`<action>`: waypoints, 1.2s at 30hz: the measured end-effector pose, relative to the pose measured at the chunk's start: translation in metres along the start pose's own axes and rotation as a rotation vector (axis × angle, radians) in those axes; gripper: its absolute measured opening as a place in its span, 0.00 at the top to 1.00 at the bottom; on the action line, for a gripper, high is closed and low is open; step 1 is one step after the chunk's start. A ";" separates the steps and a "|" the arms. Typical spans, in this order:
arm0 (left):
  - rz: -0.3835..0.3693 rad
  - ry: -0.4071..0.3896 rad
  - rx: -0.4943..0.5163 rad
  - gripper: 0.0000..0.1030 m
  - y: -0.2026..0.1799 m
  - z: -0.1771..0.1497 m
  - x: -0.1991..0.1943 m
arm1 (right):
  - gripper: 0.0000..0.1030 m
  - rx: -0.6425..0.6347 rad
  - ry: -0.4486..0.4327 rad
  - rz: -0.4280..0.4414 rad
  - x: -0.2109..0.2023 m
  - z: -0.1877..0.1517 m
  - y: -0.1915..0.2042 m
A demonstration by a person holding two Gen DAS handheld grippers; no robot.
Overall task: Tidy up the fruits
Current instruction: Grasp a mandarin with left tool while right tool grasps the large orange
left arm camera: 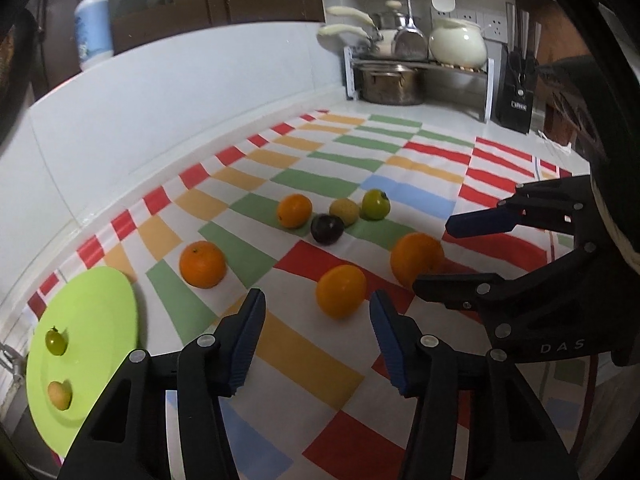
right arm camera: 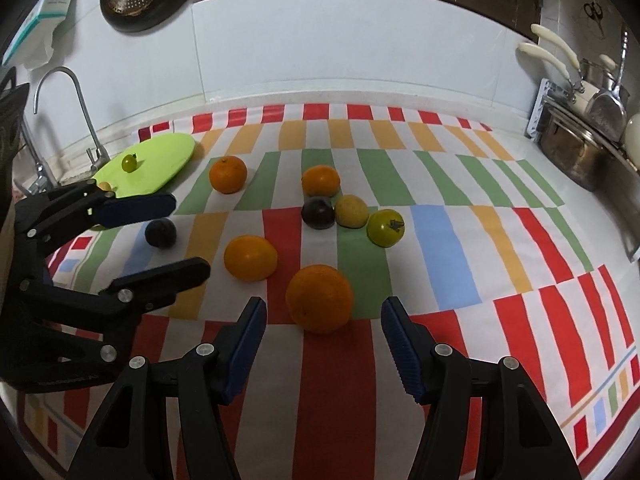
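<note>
the far edge of the lime-green plate (right arm camera: pixel 160 156) is clear in the right wrist view, but its near edge sits behind the left gripper (right arm camera: pixel 182 236), which also half covers a small yellowish fruit (right arm camera: pixel 105 186) on it; a small green fruit (right arm camera: pixel 129 162) on the plate shows fully. in the left wrist view the plate is cut off behind that gripper's own finger. a dark plum (right arm camera: pixel 160 233) lies on the striped cloth (right arm camera: pixel 440 240) just in front of the plate, between the left gripper's parted jaws, untouched. the right gripper (right arm camera: pixel 324 340) is parted too and empty, a large orange (right arm camera: pixel 319 298) just ahead of its tips, farther from the plate. three more oranges, another plum, a yellow fruit and a green tomato (right arm camera: pixel 385 227) lie beyond, right of the plate.
</note>
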State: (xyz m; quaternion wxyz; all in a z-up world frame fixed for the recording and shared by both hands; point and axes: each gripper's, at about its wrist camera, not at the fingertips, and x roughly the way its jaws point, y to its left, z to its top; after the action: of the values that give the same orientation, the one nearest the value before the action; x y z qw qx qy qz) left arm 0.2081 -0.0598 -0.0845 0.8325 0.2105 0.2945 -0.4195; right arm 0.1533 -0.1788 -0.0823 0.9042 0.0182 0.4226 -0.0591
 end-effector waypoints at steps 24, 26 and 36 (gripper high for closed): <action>-0.072 0.109 0.014 0.68 -0.007 0.009 0.040 | 0.60 0.025 0.032 0.047 0.018 0.001 -0.017; -0.057 0.103 -0.007 0.68 -0.007 0.009 0.036 | 0.60 0.025 0.031 0.052 0.018 0.001 -0.017; 0.013 0.073 -0.139 0.68 -0.001 0.011 0.009 | 0.60 0.003 -0.003 0.088 0.007 0.005 -0.015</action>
State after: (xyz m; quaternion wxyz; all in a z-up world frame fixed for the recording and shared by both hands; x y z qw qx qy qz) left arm 0.2155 -0.0720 -0.0824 0.8366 0.1692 0.3518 -0.3844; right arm 0.1596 -0.1947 -0.0844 0.9066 0.0379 0.4198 -0.0200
